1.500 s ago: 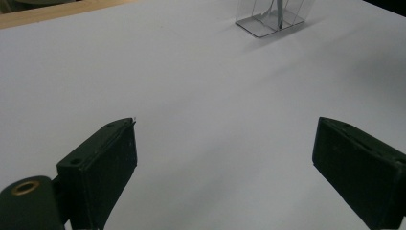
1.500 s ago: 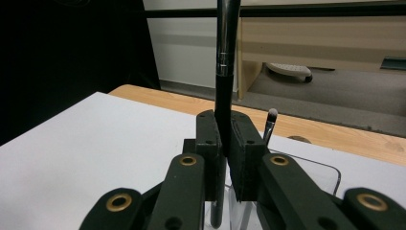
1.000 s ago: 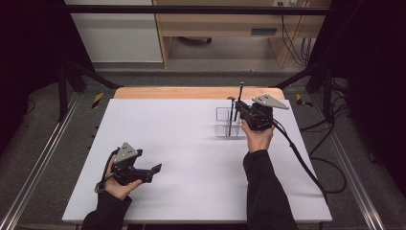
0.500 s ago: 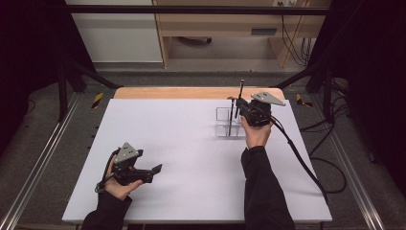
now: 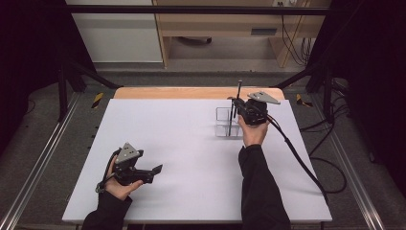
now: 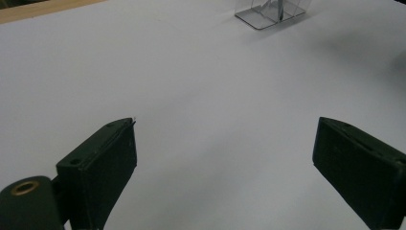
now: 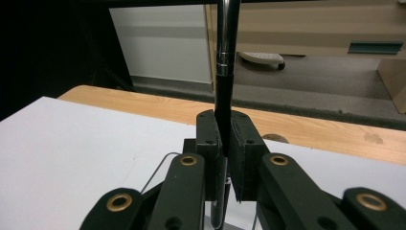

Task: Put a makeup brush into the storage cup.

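Observation:
My right gripper (image 5: 238, 106) is shut on a black pen (image 5: 238, 91) and holds it nearly upright at the back right of the white table (image 5: 182, 139). The pen's lower end reaches down into a clear plastic holder (image 5: 222, 123) just left of that hand. In the right gripper view the pen (image 7: 225, 57) rises from between the pressed pads of the gripper (image 7: 224, 139). My left gripper (image 5: 155, 171) lies at the front left, open, with nothing between its jaws. From the left gripper view, past that gripper (image 6: 225, 153), the holder (image 6: 270, 12) stands far off.
A wooden strip (image 5: 191, 92) runs along the table's far edge. The right gripper's cable (image 5: 297, 158) trails off the right side. Metal rails (image 5: 43, 158) flank the table, and a desk with cables stands beyond it.
The right hand with the pen has shifted slightly left and down at the clear holder. The left hand has stayed where it was.

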Tool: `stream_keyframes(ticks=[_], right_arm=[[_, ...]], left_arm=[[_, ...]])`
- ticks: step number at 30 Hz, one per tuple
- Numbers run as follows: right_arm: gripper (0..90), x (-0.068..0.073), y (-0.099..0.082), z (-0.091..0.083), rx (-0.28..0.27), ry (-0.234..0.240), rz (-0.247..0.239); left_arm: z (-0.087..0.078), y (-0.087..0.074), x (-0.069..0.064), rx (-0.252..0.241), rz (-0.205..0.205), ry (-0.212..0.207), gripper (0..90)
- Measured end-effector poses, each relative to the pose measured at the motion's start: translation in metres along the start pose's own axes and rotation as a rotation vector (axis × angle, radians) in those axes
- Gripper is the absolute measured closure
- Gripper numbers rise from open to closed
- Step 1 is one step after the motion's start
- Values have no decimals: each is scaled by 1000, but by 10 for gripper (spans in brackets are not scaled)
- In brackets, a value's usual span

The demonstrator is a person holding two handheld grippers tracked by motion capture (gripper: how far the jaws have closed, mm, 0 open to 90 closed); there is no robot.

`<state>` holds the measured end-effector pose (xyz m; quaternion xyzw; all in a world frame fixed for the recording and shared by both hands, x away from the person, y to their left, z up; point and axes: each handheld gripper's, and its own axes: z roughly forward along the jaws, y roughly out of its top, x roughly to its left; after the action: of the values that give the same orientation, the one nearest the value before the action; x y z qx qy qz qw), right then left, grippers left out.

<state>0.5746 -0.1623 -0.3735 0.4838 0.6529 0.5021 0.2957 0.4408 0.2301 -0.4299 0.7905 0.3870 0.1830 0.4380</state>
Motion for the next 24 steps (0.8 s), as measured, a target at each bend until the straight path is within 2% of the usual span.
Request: stream_keyframes(ticks=[9, 17, 24], right_arm=[[843, 4, -9, 8, 20, 2, 3], [843, 1, -17, 11, 32, -4, 16], [843, 0, -24, 13, 50, -3, 9]], left_arm=[[0, 0, 0, 0, 0, 0, 71], [0, 0, 0, -1, 2, -1, 71], [1, 0, 0, 4, 7, 2, 72]])
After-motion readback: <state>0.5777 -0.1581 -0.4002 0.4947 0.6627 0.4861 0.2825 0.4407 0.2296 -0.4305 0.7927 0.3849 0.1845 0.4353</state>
